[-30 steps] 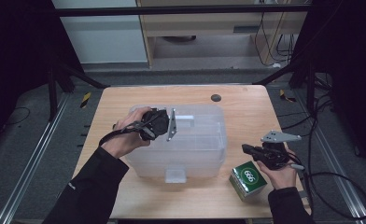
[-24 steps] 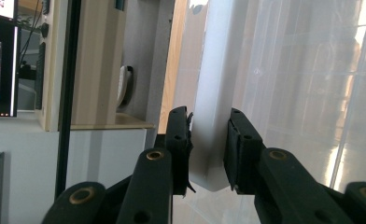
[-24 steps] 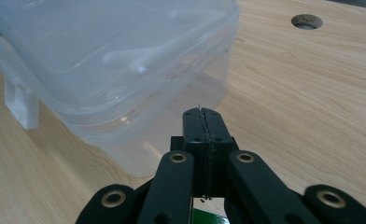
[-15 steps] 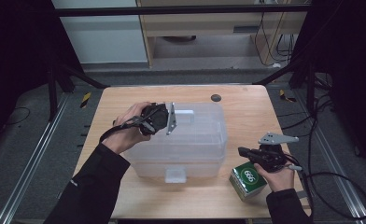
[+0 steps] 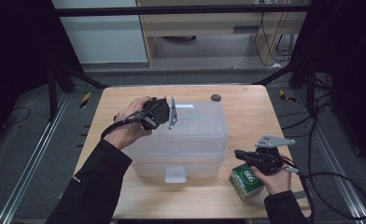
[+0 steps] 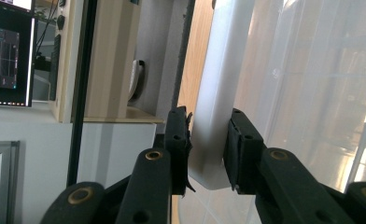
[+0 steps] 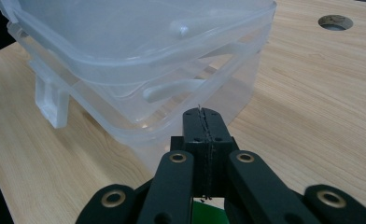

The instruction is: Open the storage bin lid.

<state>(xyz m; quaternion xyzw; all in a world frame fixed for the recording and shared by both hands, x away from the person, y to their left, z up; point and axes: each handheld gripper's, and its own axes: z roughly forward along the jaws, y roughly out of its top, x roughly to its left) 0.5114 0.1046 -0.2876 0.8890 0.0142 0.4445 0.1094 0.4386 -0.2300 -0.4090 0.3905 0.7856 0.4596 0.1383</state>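
Lidded clear bin [image 5: 190, 140] — latch [image 6: 214, 107] in left tool [image 6: 208, 149]

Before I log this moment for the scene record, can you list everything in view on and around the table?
Storage bin: one, clear plastic with lid, middle of the table.
Lid latch: one, white, clamped between the left gripper's jaws.
Box: one, green with white print, on the table under the right gripper.
Table: one, light wood, with a dark round hole near its far edge.
Left gripper: one, black, at the bin's far left.
Right gripper: one, black, jaws together, pointing at the bin.
Hands and sleeves: two, black sleeves.
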